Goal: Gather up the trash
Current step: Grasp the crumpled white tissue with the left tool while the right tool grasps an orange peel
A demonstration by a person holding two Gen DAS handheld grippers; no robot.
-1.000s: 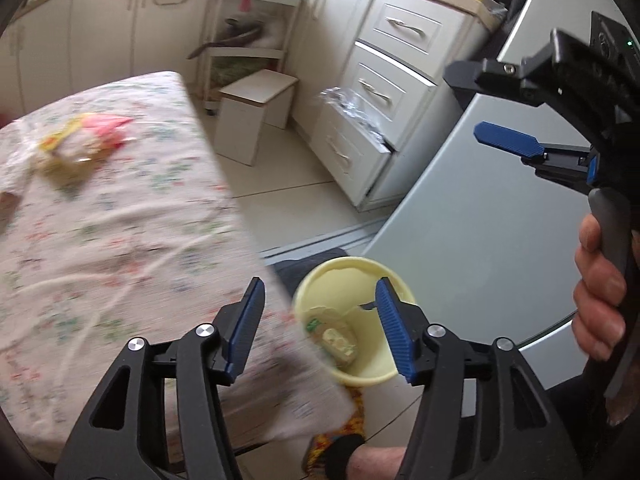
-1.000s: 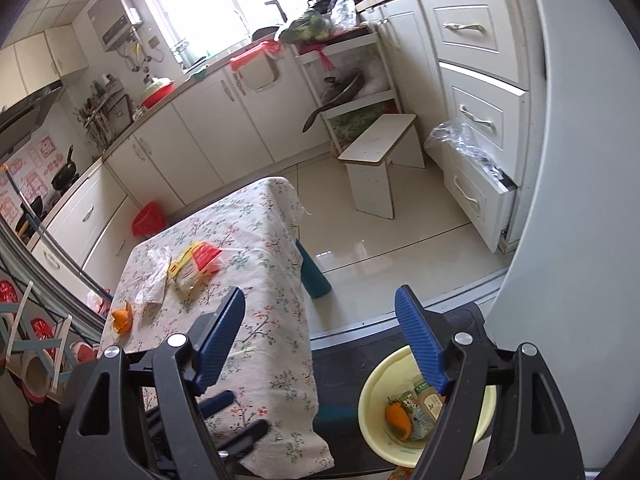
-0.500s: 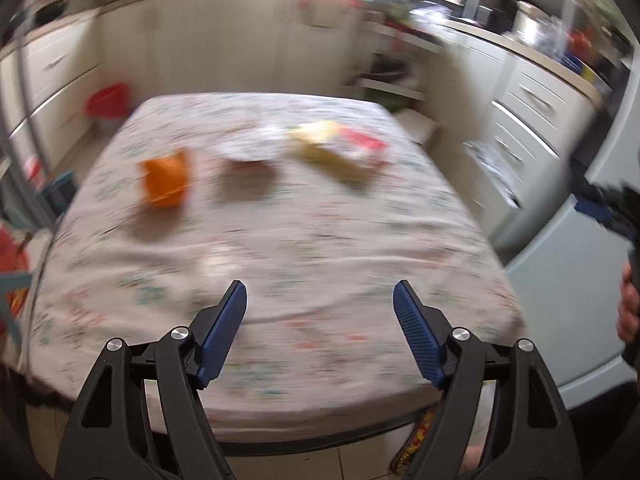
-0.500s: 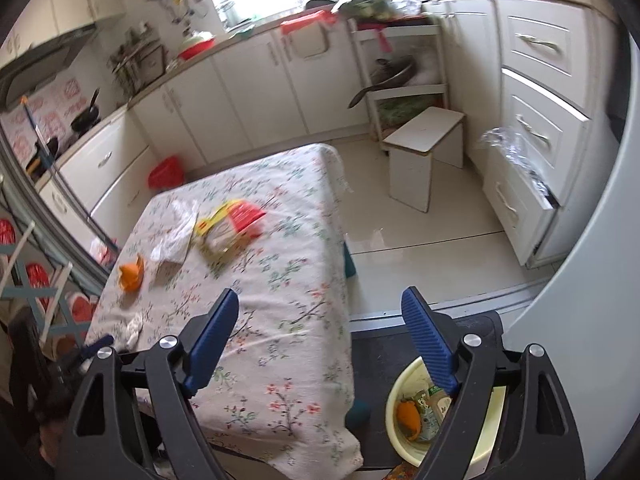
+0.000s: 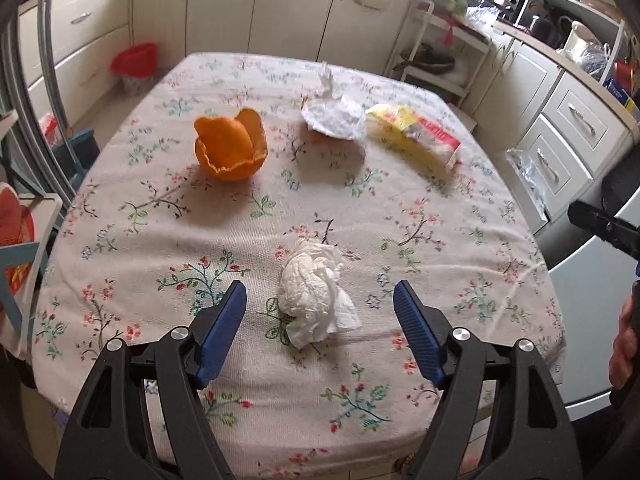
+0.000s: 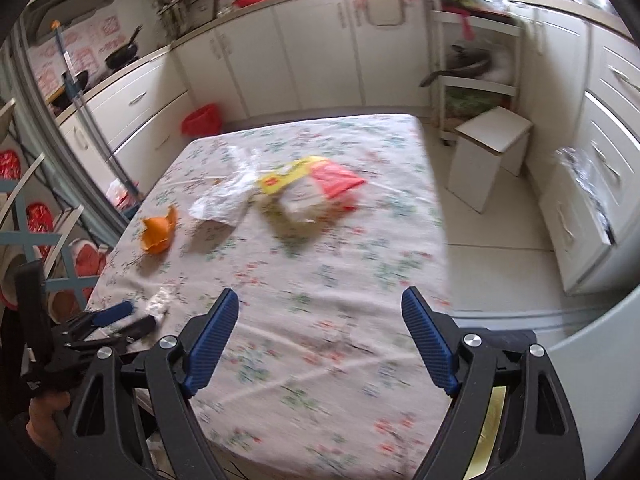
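A crumpled white tissue (image 5: 316, 292) lies on the floral tablecloth (image 5: 420, 240), just ahead of my open, empty left gripper (image 5: 320, 320) and between its blue fingers. Farther back lie an orange peel (image 5: 230, 146), a crumpled white wrapper (image 5: 334, 116) and a yellow and red packet (image 5: 414, 136). My right gripper (image 6: 320, 332) is open and empty above the table's near right part. In the right wrist view I see the peel (image 6: 158, 230), the wrapper (image 6: 226, 196), the packet (image 6: 312, 184), the tissue (image 6: 160, 300) and the left gripper (image 6: 116, 320).
A yellow bin's rim (image 6: 490, 432) shows under my right gripper's right finger, beside the table. A white stool (image 6: 490, 156) stands on the floor to the right. White cabinets and drawers (image 6: 600, 184) line the walls. A red basket (image 6: 202, 120) sits beyond the table.
My left gripper has swung from the yellow bin to the table and closed in on the tissue. My right gripper has moved left over the table, and the bin has dropped almost out of its view.
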